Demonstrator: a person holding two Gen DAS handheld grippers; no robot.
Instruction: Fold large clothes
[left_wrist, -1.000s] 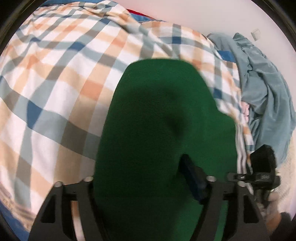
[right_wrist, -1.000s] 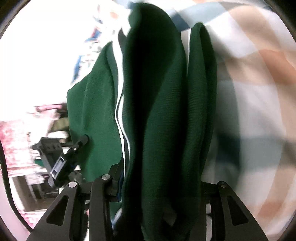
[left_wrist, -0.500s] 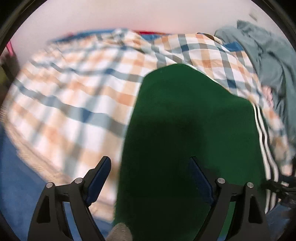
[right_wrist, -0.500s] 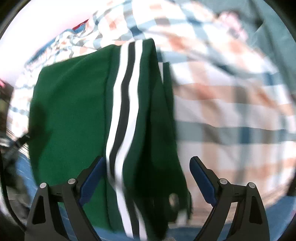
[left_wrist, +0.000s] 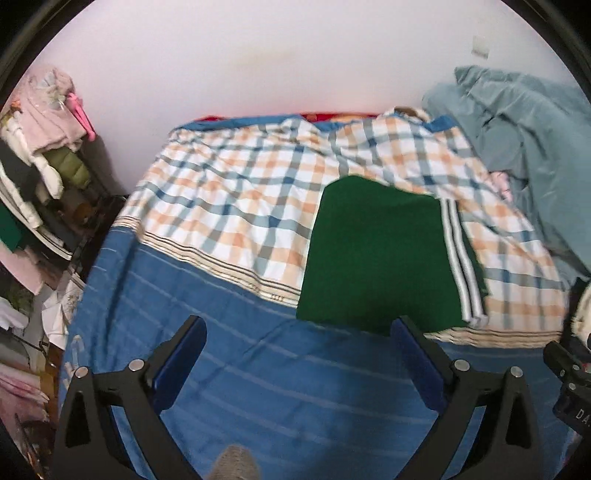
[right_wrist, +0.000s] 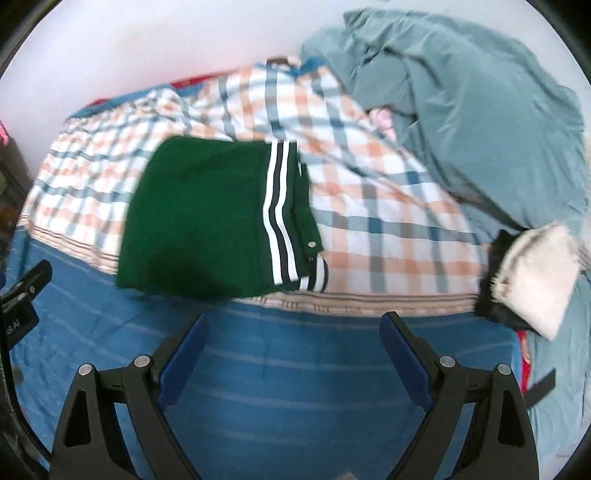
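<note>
The green garment (right_wrist: 195, 218) lies folded into a compact rectangle, with white and dark stripes along its right edge and a metal snap near the lower corner. It rests on the checked sheet (right_wrist: 369, 206), its near edge overlapping the blue bed cover (right_wrist: 295, 369). The left tool (left_wrist: 295, 354) is opening, empty; the right tool (right_wrist: 291, 347) stands spread, empty.

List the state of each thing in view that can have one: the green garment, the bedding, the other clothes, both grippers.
green garment: folded, lying flat, striped edge to the right
checked sheet: spread, wrinkled
blue cover: spread flat
grey-blue garment: crumpled, unfolded
left gripper: jaws opening, nothing between
right gripper: open, nothing between
</note>
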